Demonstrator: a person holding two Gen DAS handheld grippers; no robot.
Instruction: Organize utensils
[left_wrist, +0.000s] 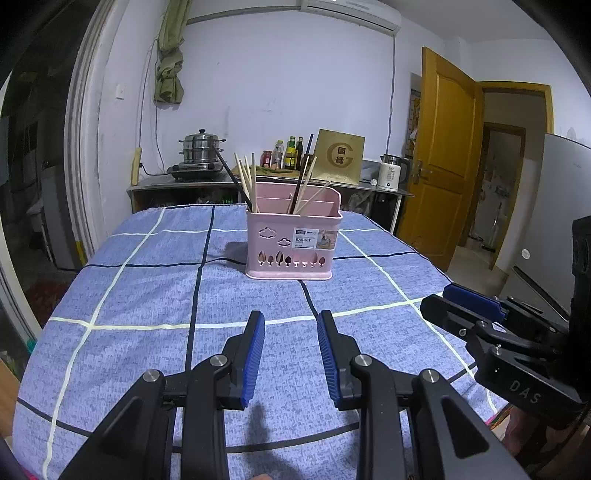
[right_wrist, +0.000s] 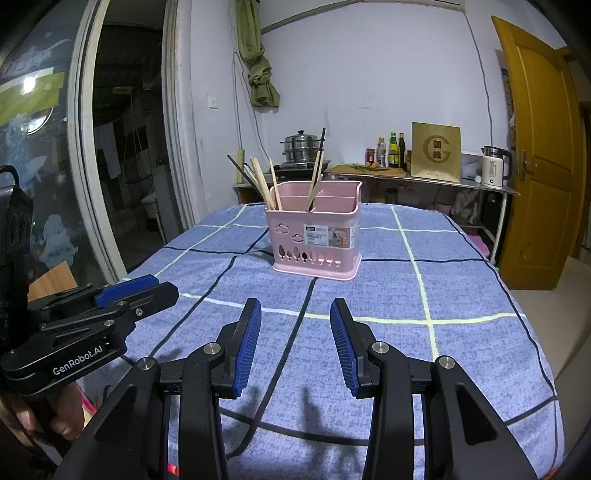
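A pink utensil basket (left_wrist: 291, 243) stands upright on the blue checked tablecloth (left_wrist: 147, 295), in the far middle of the table; it also shows in the right wrist view (right_wrist: 317, 240). Several wooden chopsticks (left_wrist: 246, 177) and dark chopsticks (left_wrist: 303, 173) stand in its compartments, leaning outwards. My left gripper (left_wrist: 291, 325) is open and empty, low over the cloth, well short of the basket. My right gripper (right_wrist: 295, 314) is open and empty too, beside it. Each gripper shows in the other's view: the right one (left_wrist: 443, 299), the left one (right_wrist: 162, 286).
Behind the table a metal counter (left_wrist: 369, 186) carries a steamer pot (left_wrist: 201, 149), bottles (left_wrist: 290, 153), a gold box (left_wrist: 341, 157) and a kettle (left_wrist: 391, 171). A yellow door (left_wrist: 443, 158) stands open at the right. A dark cable (right_wrist: 266, 398) lies across the cloth.
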